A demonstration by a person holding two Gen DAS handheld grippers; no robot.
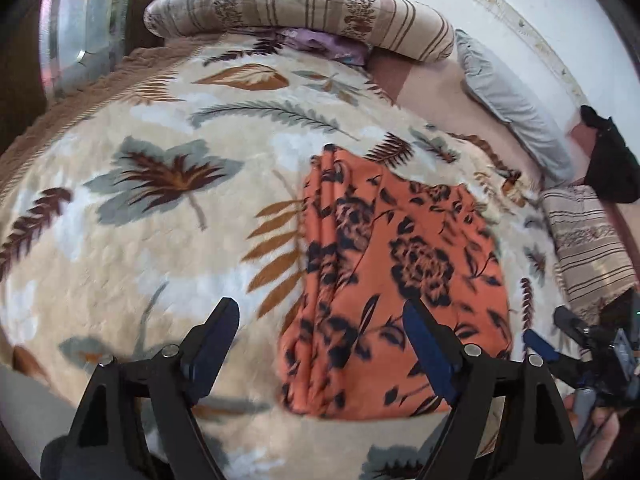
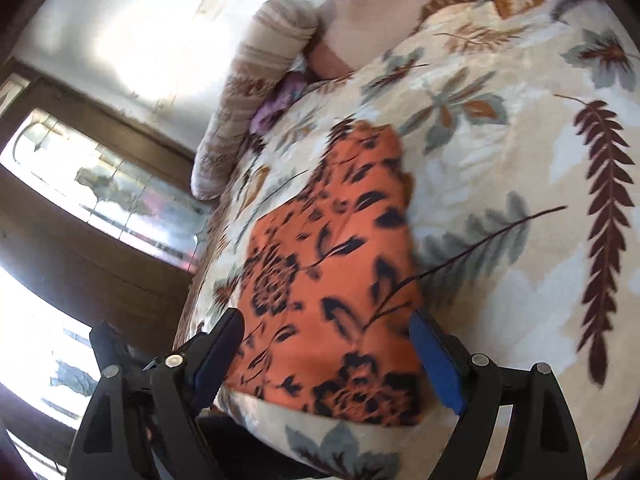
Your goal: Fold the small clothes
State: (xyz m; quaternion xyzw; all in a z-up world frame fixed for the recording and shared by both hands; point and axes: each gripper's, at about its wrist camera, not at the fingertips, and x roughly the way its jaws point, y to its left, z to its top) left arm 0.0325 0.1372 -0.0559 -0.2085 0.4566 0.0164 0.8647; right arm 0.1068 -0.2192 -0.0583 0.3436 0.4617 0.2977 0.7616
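Orange cloth with a black flower print point(image 1: 400, 264) lies folded into a rough rectangle on a cream blanket patterned with leaves point(image 1: 140, 240), which covers the bed. Seen from the left wrist camera, the left gripper point(image 1: 320, 320) hangs above the blanket with its jaws spread wide and nothing between the pads; its left finger is over bare blanket and its right finger point(image 1: 430, 352) is over the cloth, near the cloth's near edge. Along the far edge of the bed lies a striped bolster point(image 1: 304, 8), with a grey pillow point(image 1: 508, 100) further right and a striped folded cloth point(image 1: 588, 240) near the right edge. At the lower right corner of that view part of the right gripper point(image 1: 560, 336) shows, beside the orange cloth. From the right wrist camera, the right gripper point(image 2: 328, 344) is likewise released, its jaws wide apart over the near end of the orange cloth point(image 2: 336, 264), gripping nothing. Both views are blurred.
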